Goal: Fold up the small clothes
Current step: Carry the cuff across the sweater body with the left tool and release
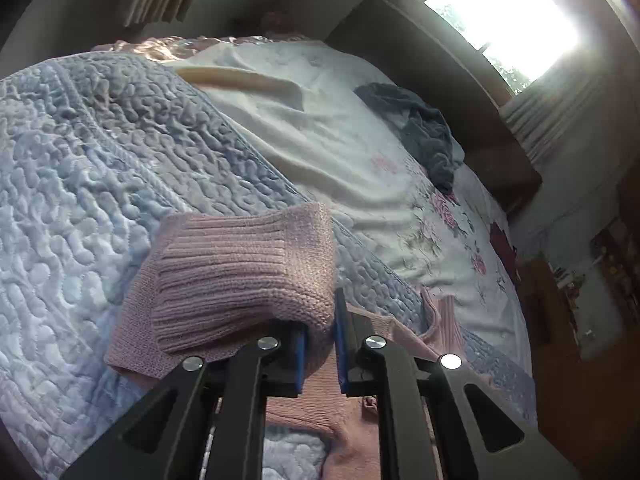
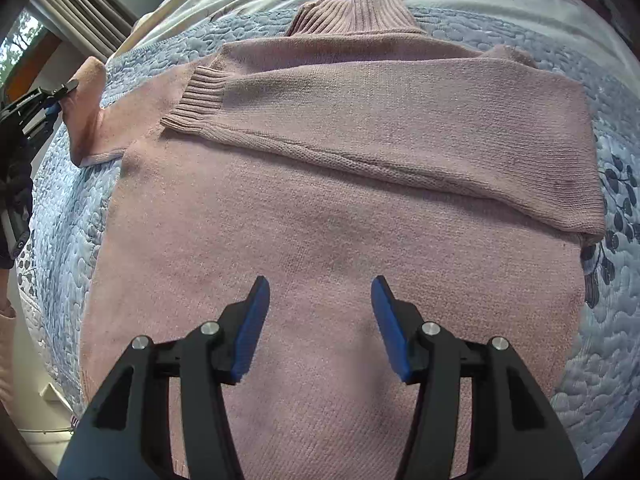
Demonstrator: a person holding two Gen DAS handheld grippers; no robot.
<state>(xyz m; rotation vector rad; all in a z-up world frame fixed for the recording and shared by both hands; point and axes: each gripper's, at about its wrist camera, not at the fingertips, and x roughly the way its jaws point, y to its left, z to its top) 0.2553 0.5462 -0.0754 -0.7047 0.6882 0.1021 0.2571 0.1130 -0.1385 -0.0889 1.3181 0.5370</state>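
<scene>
Our left gripper is clenched on the ribbed cuff of the pink sweater, the knit pinched between its blue pads and lifted off the bed. Our right gripper is released, its jaws spread wide and empty above the sweater's body. The sweater lies flat on the pale blue quilted bedspread, collar pointing away from us. One sleeve is folded across the chest; the other sleeve is the one we hold out to the side. Beyond the quilt we see one white blanket, one crumpled dark grey garment near the headboard, one floral sheet, and one bright window.
</scene>
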